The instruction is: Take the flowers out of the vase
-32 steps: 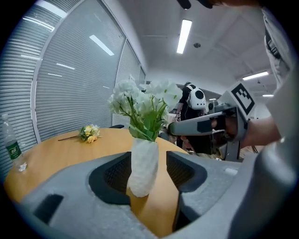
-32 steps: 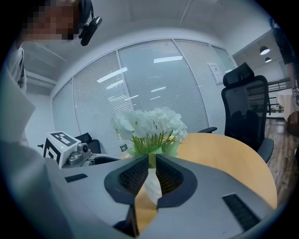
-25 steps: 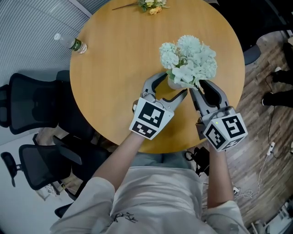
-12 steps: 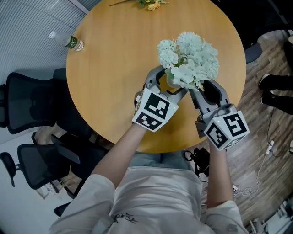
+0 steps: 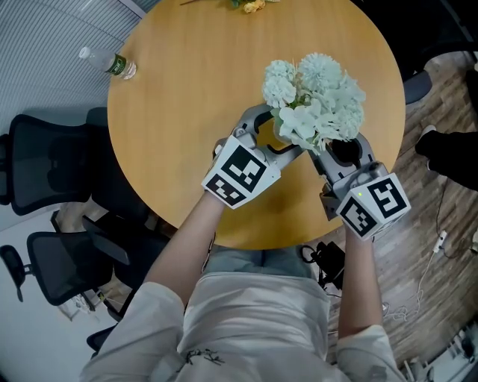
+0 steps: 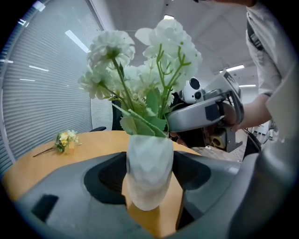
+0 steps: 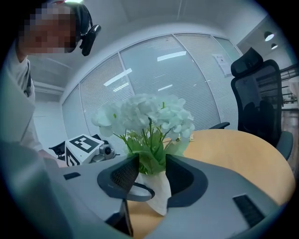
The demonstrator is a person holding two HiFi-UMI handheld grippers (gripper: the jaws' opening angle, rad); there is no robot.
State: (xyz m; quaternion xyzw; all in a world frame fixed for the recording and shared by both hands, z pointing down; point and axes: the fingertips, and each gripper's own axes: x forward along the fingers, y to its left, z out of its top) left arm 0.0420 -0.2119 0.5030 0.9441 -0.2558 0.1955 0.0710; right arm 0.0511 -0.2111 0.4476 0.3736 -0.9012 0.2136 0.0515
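Round wooden counter [image 5: 187, 112] underneath. Left gripper [image 5: 275, 136] closing on the vase [image 6: 149, 172], right gripper [image 5: 340, 147] opening, stems of the flowers [image 5: 317, 97] loose between. Best to pinch stems low, pin the vase, lift straight up.

Head view looks steeply down; both gripper views closely face the vase [image 6: 149, 172].

Matt faceted vase [image 6: 149, 172]; smooth wood-look table [image 5: 187, 112], slight sheen.

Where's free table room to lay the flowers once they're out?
Free: the broad middle and left of the table, bordered by the bottle at the left rim, the yellow sprig at the far rim and the vase. Crowded: near right, around the vase and white flowers.
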